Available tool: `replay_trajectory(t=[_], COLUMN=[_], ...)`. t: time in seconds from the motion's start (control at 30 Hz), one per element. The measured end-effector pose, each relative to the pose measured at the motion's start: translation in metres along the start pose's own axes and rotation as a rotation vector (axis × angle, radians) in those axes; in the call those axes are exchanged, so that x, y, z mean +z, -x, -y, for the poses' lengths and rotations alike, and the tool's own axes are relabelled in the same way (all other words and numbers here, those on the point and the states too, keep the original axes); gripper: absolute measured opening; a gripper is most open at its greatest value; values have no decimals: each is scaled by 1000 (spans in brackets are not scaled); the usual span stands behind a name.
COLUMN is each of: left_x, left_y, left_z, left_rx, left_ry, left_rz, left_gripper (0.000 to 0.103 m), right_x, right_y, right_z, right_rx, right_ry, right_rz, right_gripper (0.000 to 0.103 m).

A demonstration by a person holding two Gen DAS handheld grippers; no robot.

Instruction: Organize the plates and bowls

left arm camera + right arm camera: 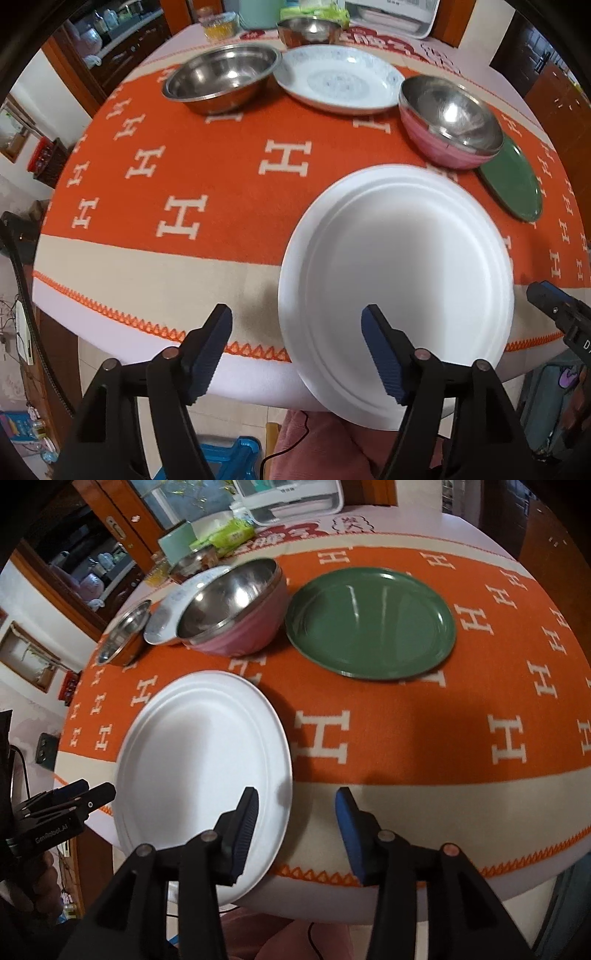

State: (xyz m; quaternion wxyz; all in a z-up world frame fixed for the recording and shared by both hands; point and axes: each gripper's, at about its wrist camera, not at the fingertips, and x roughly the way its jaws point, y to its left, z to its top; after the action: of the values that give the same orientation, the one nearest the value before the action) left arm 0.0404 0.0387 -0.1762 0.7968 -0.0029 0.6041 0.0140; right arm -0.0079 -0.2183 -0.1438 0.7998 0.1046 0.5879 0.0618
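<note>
Both grippers hang over the near edge of the table and point steeply down. Left gripper [297, 332] has its jaws wide apart, nothing between the pads; its right finger [384, 354] stands in front of the white plate [399, 273] but whether it touches the plate I cannot tell. Right gripper [297, 819] has jaws apart too, less wide, w/ only the beige border of the cloth between them. Its left finger [240, 834] is in front of the plate's right rim; contact is not clear there either.

White plate lies on the near part of the table, partly over the edge, so the near rim sticks out past the tablecloth [207, 184] (orange w/ white H letters).

Other things, further back:
- green plate [369, 622], flat on the cloth, to the right of the white plate and apart from it.
- pink bowl [236, 613] w/ steel inside, just beside the green plate on its left; in the left wrist view its base seems to overlap the green plate's rim.
- patterned white plate [340, 79], behind and left of the pink bowl.
- steel bowl [221, 75], left of that plate, almost touching.
- one more metal bowl [308, 31] behind them, near the far edge.
</note>
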Motion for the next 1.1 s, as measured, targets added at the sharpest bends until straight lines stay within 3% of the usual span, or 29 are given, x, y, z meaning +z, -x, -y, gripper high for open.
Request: replay_trajectory(t=[0.43,0.77,1.1], left_x=[13,49,96], left_y=[47,70,60], left_z=[2,-26,-36], left_rx=[39,-64,-79], left_ry=[103,266,301], left_rz=[114,123,137], left_gripper=[79,80,80], right_x=[51,109,178], right_y=[47,67,67], right_z=[16,9,-10], right_rx=[75,114,109], right_ry=[105,179,259], right_rz=[116,164,202], right_gripper=[59,65,66])
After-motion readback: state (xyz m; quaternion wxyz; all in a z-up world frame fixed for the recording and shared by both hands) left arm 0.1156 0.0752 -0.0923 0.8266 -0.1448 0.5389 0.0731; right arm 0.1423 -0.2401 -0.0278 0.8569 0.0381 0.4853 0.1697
